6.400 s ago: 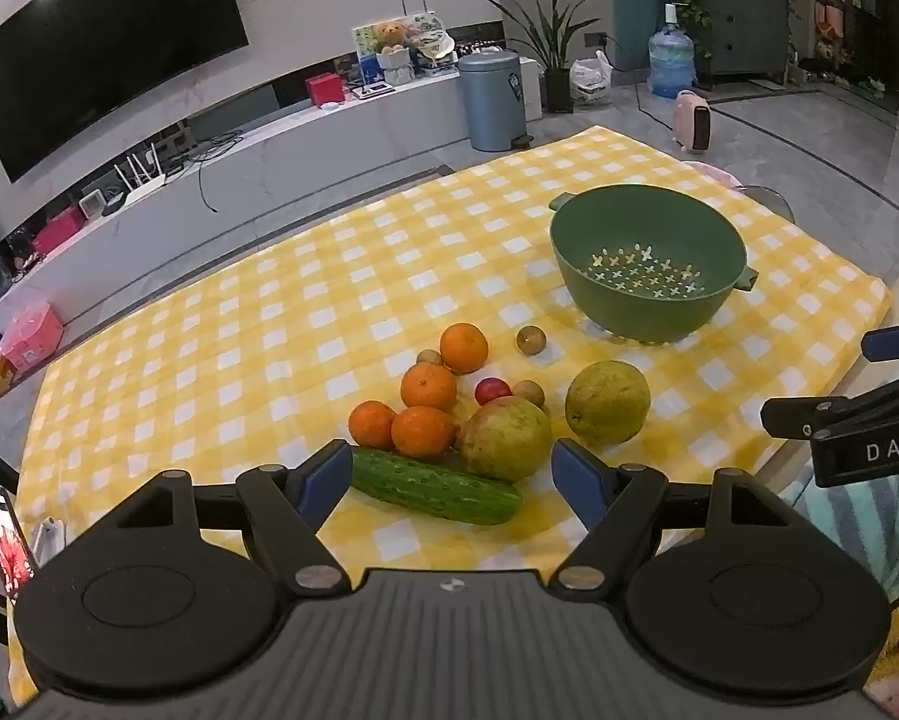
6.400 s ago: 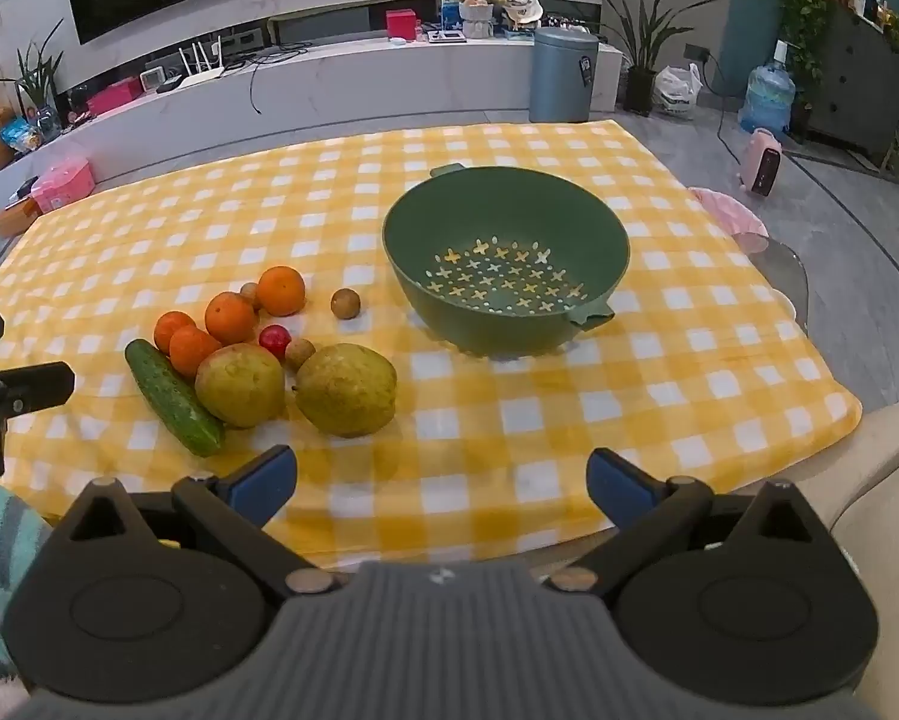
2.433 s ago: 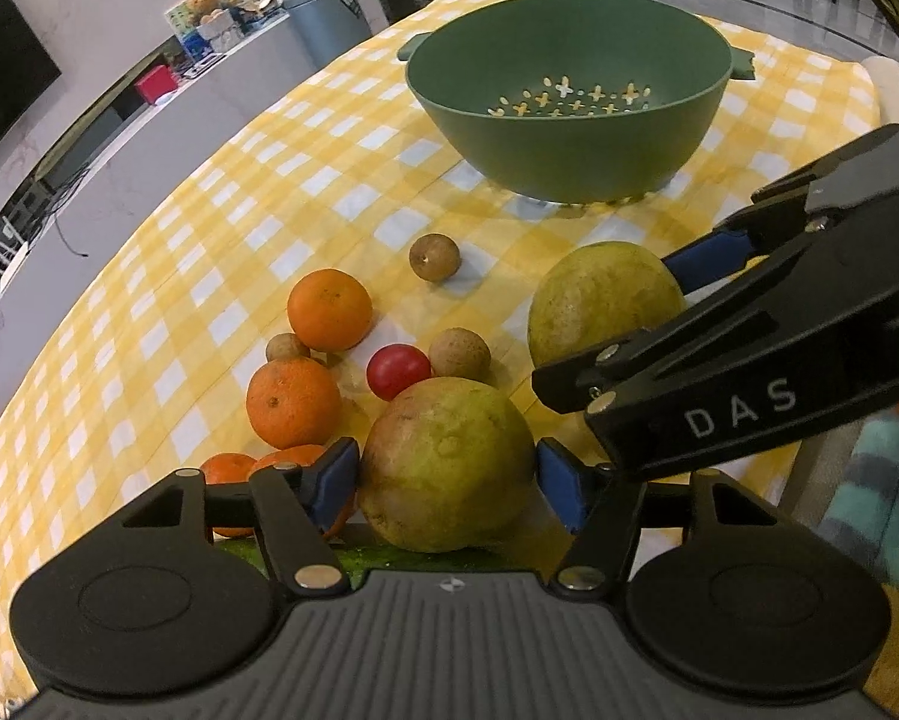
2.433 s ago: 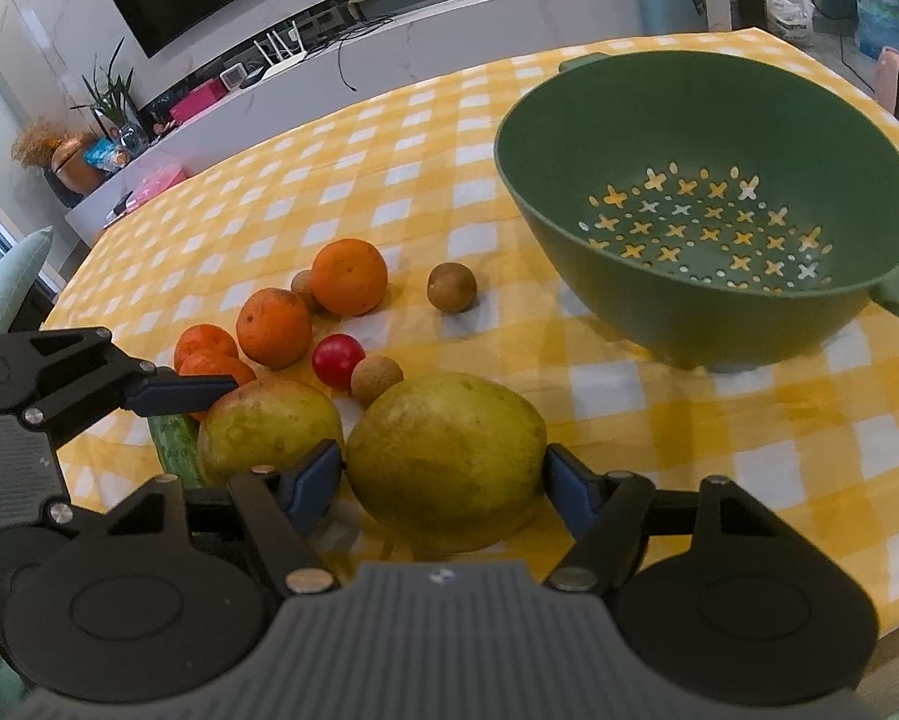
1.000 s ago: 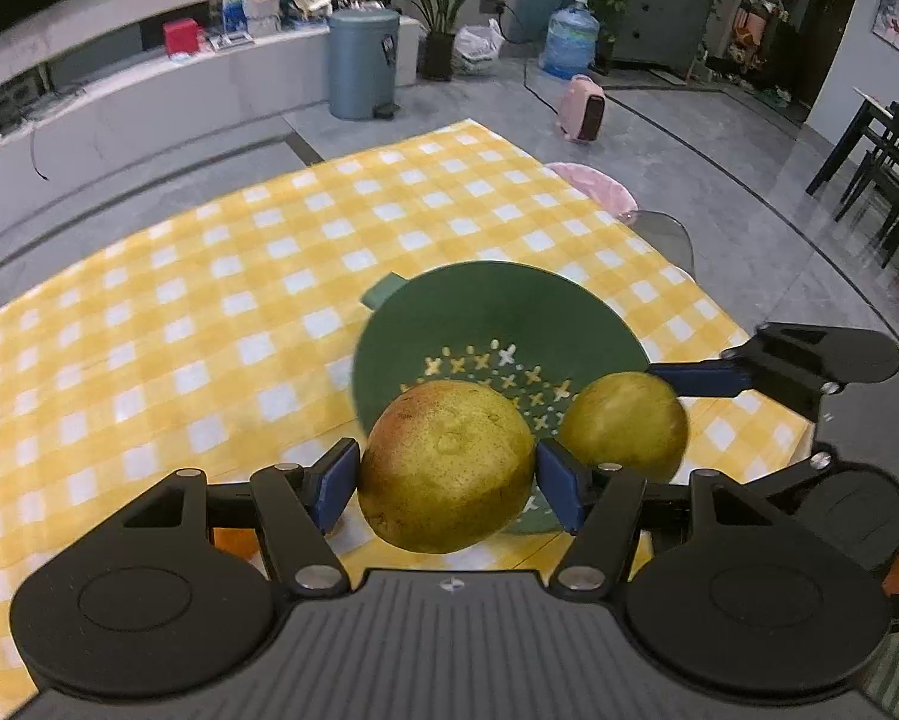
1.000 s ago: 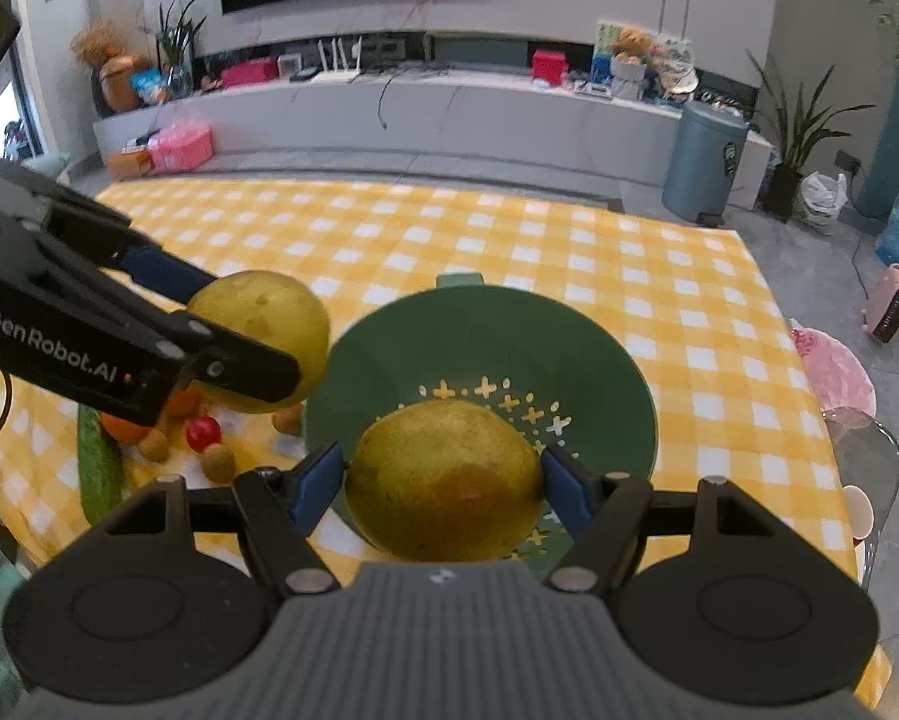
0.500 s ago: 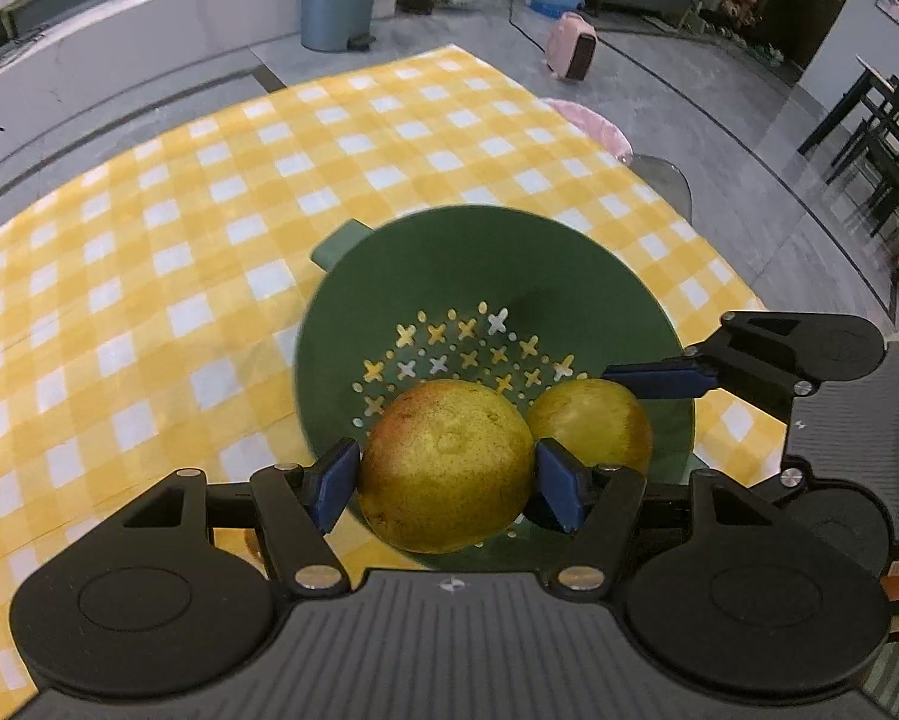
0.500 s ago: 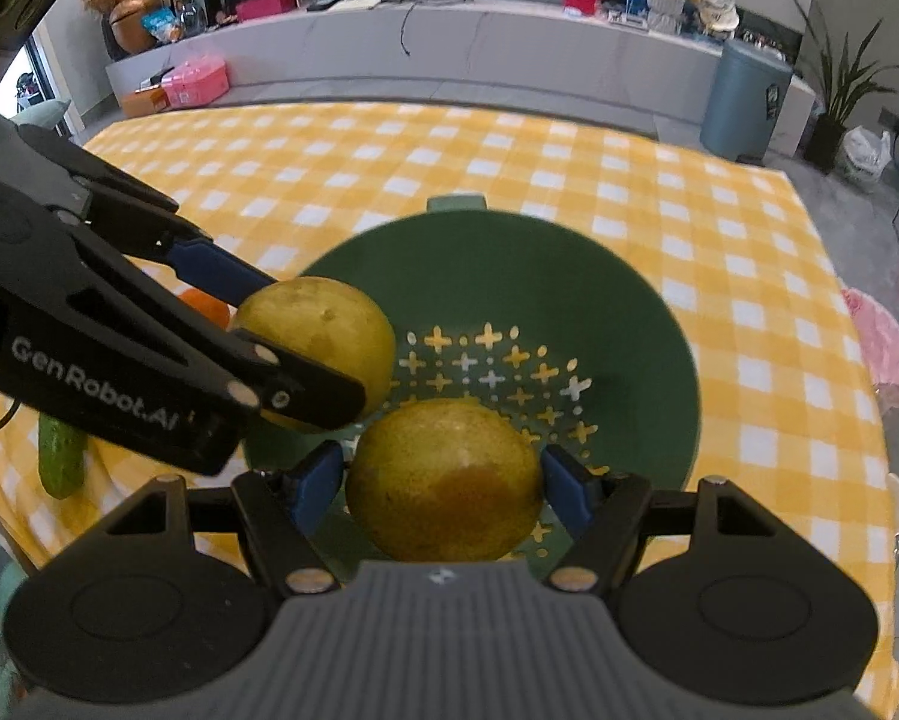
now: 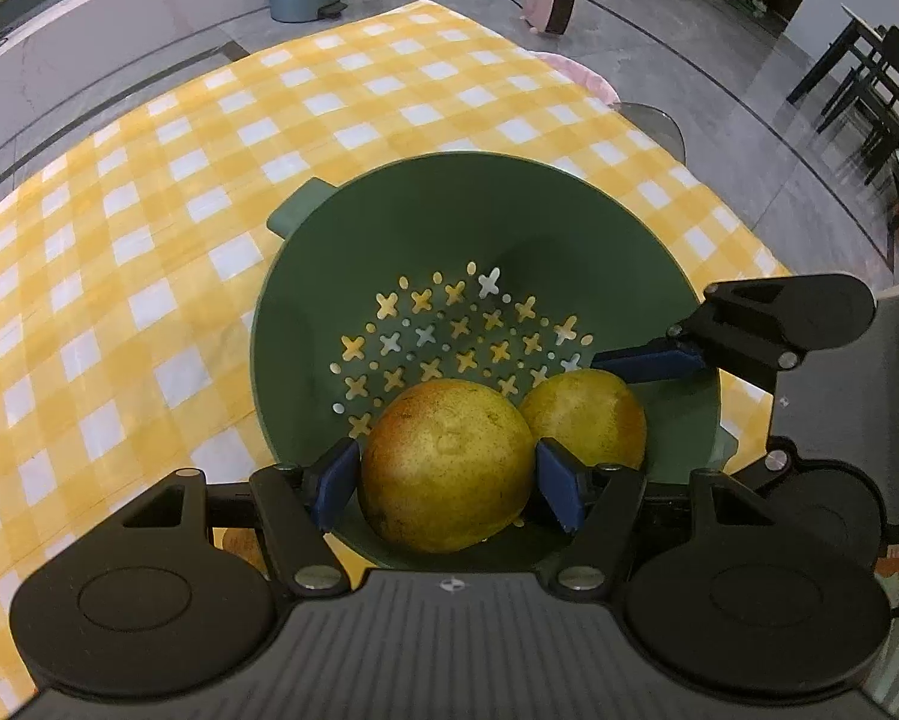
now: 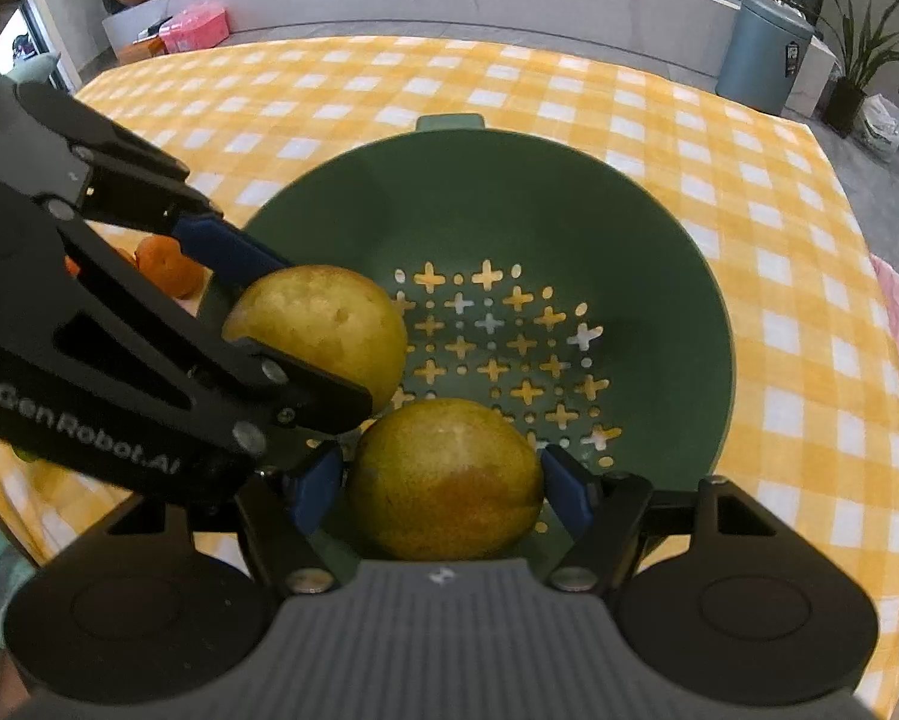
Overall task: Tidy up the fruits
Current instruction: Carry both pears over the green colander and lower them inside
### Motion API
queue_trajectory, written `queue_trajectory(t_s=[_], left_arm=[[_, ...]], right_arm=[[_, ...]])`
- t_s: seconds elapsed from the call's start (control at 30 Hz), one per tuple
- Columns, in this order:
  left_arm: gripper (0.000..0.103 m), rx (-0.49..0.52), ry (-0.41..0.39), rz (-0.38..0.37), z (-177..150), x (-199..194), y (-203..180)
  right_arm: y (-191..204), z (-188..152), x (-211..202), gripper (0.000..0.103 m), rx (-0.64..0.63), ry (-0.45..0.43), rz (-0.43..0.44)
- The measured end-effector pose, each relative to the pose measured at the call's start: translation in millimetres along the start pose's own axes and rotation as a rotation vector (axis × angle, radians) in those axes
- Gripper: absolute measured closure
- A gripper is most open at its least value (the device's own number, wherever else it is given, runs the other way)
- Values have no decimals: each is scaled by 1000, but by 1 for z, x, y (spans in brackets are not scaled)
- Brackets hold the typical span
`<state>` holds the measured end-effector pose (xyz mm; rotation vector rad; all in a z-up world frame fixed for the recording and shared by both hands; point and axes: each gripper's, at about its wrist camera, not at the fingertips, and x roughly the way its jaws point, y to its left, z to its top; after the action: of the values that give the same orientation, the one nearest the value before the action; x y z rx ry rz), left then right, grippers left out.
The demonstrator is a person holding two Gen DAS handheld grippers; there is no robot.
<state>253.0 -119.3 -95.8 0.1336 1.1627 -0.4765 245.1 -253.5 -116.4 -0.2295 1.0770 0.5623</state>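
Note:
My left gripper (image 9: 447,483) is shut on a large yellow-green fruit with a red blush (image 9: 446,465), held inside the green colander (image 9: 389,228) near its front wall. My right gripper (image 10: 443,489) is shut on a second large yellow-green fruit (image 10: 443,480), also low inside the colander (image 10: 659,228). The two fruits sit side by side; the right one shows in the left wrist view (image 9: 593,414), the left one in the right wrist view (image 10: 323,324). The colander's perforated bottom holds nothing else.
The colander stands on a yellow checked tablecloth (image 9: 119,240). An orange (image 10: 167,267) lies on the cloth left of the colander, partly hidden by the left gripper's arm. A grey bin (image 10: 761,51) and a white counter stand beyond the table.
Both grippers have come lower and closer over the colander, carrying their fruits down into the bowl. Both stay shut on the fruits.

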Motion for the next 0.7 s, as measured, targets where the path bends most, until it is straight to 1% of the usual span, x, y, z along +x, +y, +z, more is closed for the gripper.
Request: queue_trajectory(t_s=[0.1,0.27,0.47,0.7], left_arm=[[29,12,1,13,0,3,-2],[29,-1,15,14,-3,7,-1],[29,-27,21,9,-2,6,2],[28,-45,29,18,-3,5,0]], right_arm=[[2,2,3,34,-19,12,-13],[4,3,7,34,-70,35,-22],[3,8,7,34,-83,58,-13],[-1,7,-2,33,-84,52,-27]])
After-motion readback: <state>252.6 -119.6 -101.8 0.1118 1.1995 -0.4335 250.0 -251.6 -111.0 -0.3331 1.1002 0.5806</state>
